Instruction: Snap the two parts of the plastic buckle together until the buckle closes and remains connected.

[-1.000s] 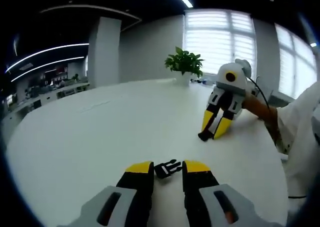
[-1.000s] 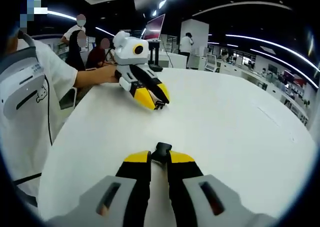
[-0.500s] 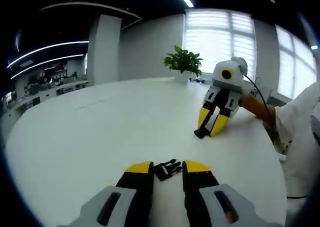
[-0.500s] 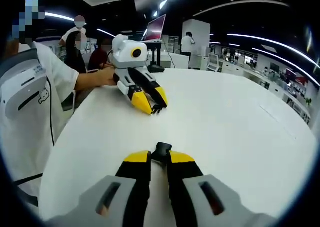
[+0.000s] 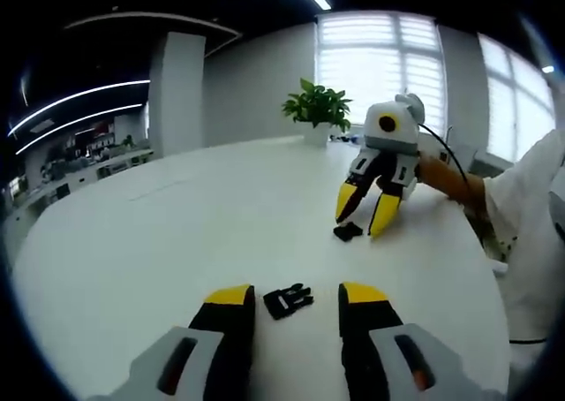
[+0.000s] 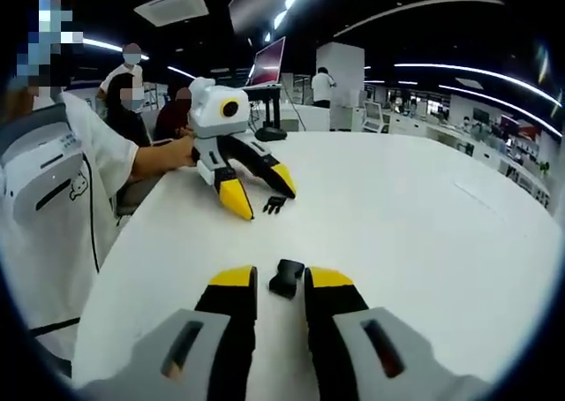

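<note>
Black plastic, the pronged buckle half point(image 5: 288, 300) lies on the white table point(image 5: 177, 233) between the left gripper's point(image 5: 297, 302) parted jaws, touching neither; the socket half point(image 6: 286, 277) lies loose between the right gripper's point(image 6: 281, 283) spread jaws; the 2 halves sit well apart.

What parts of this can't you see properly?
- Pronged buckle half, left gripper view: too small to tell its clip details.
- Socket buckle half, right gripper view: its opening faces away from the camera.
- People at the far desks, right gripper view: too small and blurred to tell what they do.
- Person's sleeve, left gripper view: cut off by the picture's edge.
</note>
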The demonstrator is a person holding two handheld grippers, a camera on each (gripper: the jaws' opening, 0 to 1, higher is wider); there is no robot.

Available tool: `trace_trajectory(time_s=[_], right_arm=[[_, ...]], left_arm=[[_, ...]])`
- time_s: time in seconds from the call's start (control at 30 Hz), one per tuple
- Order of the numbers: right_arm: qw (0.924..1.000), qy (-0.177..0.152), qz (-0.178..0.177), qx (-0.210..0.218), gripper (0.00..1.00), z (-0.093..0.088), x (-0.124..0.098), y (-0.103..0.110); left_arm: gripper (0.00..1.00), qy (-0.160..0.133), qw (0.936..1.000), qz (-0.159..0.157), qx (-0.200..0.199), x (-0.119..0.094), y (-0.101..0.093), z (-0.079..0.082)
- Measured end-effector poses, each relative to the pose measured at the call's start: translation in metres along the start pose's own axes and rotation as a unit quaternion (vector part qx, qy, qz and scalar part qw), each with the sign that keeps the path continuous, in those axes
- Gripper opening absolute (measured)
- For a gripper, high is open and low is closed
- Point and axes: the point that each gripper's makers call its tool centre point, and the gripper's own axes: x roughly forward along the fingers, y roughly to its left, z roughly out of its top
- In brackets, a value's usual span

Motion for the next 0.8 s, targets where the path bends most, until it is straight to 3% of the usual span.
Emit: trace_trajectory(time_s=[0.2, 0.37, 0.8], right_arm=[[0.9960, -0.033, -0.049, 0.066, 0.31, 0.004, -0.004, -0.007], [0.9924, -0.044, -0.084, 0.078, 0.33, 0.005, -0.008, -0.009], [0.9875, -0.023, -0.118, 0.102, 0.33, -0.006, -0.002, -0.007]], left_arm=[[0.48, -0.001, 0.9998, -0.016, 0.015, -0.002, 0.001, 0.006], [0.49, -0.002, 0.9984, -0.047, 0.032, -0.004, 0.000, 0.007], [0.42, 0.005, 0.9957, -0.087, 0.031, -0.002, 0.005, 0.000]])
